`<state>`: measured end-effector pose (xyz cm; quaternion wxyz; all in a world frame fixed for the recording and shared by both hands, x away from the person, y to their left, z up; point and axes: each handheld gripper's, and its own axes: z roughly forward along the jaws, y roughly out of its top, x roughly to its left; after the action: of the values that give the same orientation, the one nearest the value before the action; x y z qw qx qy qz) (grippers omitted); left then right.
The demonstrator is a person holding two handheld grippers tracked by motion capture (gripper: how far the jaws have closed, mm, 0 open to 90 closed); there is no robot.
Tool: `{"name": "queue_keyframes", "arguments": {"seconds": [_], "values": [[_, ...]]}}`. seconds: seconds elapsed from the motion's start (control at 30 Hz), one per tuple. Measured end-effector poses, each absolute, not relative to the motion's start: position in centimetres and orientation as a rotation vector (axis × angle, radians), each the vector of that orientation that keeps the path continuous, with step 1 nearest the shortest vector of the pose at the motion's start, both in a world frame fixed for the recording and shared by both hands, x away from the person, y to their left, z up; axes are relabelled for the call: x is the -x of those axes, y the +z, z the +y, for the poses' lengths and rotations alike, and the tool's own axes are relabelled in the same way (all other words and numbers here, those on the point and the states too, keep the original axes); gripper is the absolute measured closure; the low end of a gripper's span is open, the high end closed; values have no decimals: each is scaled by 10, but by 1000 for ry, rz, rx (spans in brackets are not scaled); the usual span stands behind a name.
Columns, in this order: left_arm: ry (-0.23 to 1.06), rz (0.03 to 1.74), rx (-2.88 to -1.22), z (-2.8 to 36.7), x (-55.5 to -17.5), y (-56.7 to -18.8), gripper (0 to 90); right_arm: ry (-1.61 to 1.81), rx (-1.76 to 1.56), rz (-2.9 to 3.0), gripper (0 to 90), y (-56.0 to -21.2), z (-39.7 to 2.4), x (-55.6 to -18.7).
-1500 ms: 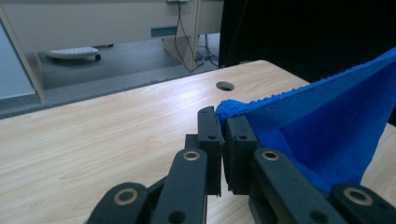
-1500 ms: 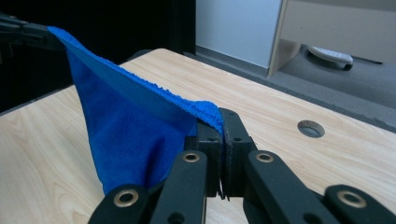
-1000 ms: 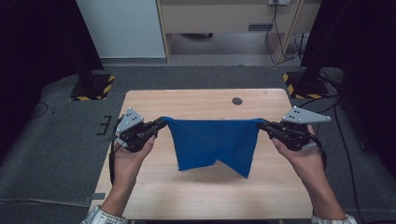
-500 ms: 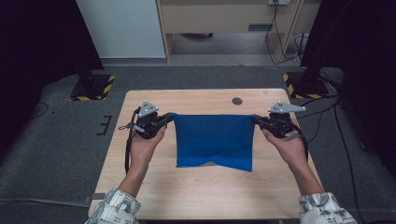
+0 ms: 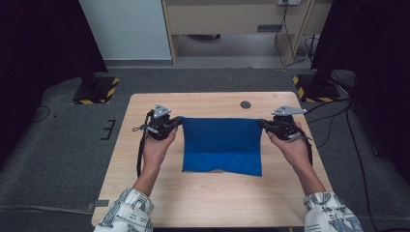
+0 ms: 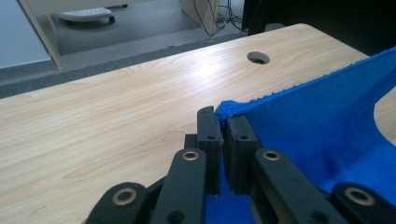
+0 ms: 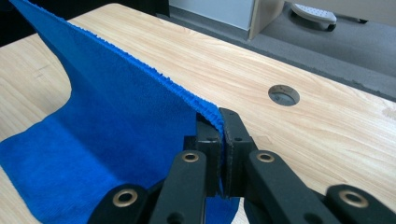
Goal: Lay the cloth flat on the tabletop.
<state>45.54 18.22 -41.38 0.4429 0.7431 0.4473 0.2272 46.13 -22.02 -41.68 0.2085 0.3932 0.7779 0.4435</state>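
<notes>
While both hands rest low over the wooden table [image 5: 212, 198], the blue cloth [image 5: 222, 145] is stretched between them near the middle of the table top. The left tongs [image 5: 178, 121] are pressed together on the far left corner of the cloth, and in the left gripper view the two black jaws pinch the fuzzy corner [image 6: 223, 112] between them. The right tongs [image 5: 263, 124] are pressed together on the far right corner, and the right gripper view shows the cloth edge [image 7: 211, 114] squeezed between its jaws in the same way.

The far edge of the cloth runs almost straight from one gripper to the other and is lifted a little from the table. From this edge the cloth slopes down toward the near side, and its near part lies flat on the wood. The near edge is slightly wavy, with a small curve at the near left.

A round hole [image 5: 245, 104] in the table top is beyond the cloth, toward the far right, well apart from both tongs. The person's patterned sleeves [image 5: 126, 212] come in at the near edge of the table. Around the table there is a grey carpet floor [image 5: 58, 159].
</notes>
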Motion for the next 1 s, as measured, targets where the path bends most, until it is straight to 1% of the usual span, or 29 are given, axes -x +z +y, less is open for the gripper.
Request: {"name": "queue_keyframes", "arguments": {"seconds": [0.57,1.0], "values": [[560,1177,-1902,176,-481,-443,857,1145,-1179,2196,877,-452,-214,-488],[550,1211,-1913,172,-493,-458,856,1092,-1197,2223,872,-459,-213,-496]]}}
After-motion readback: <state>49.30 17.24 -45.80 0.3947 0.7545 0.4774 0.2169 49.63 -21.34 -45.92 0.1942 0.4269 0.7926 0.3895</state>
